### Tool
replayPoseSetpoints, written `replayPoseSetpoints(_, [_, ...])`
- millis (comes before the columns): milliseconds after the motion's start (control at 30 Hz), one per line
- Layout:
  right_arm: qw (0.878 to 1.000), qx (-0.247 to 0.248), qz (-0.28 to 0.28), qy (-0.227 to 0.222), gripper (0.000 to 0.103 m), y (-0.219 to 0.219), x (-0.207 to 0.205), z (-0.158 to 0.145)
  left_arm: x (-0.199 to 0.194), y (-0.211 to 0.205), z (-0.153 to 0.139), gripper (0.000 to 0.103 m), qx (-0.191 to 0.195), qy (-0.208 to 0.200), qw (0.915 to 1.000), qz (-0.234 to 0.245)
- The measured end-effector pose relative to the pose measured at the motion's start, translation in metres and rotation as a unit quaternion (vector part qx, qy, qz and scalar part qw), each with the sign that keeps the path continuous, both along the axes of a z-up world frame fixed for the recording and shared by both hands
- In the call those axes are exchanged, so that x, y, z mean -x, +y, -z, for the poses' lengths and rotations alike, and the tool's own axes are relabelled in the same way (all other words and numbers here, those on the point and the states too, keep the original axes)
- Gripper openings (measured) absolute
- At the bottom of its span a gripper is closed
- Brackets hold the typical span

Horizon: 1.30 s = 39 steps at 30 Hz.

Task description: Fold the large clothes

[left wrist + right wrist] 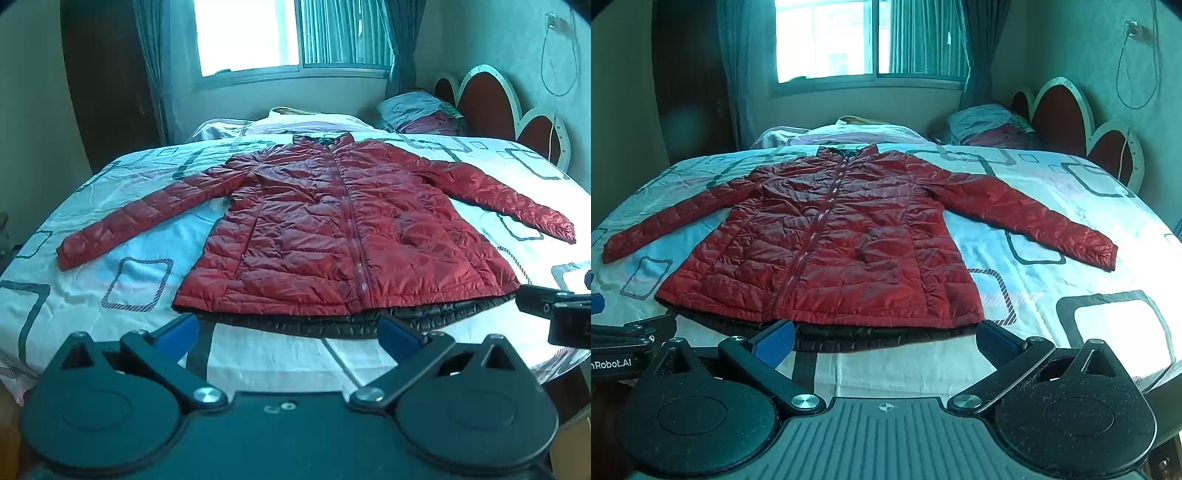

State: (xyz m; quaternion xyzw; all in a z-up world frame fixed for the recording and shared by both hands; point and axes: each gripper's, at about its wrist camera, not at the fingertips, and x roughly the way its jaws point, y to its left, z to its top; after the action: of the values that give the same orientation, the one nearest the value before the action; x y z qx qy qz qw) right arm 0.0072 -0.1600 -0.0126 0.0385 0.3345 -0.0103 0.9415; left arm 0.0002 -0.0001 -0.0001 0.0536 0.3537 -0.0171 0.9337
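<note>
My left hand-held gripper [288, 332] and right hand-held gripper [886, 338] were both spread, empty, before the red jacket [820, 243] on the bed [1071, 280]; "nRobot.AI" read on the left unit.

Red quilted jacket [332, 229] lay flat mid-frame before me, zipped, sleeves spread wide, dark lining showing at hem.

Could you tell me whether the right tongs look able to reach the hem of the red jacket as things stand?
Probably yes: the right tongs are open just short of the jacket hem, with only bare bedsheet between.
</note>
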Motion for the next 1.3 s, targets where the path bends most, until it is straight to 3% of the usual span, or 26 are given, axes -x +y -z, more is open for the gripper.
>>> replayPoseSetpoints(1300, [1.0, -0.002, 0.007, -0.007, 0.103, -0.001, 0.0, -0.006, -0.001, -0.001, -0.01, 0.103, 0.001, -0.017, 0.9998, 0.012])
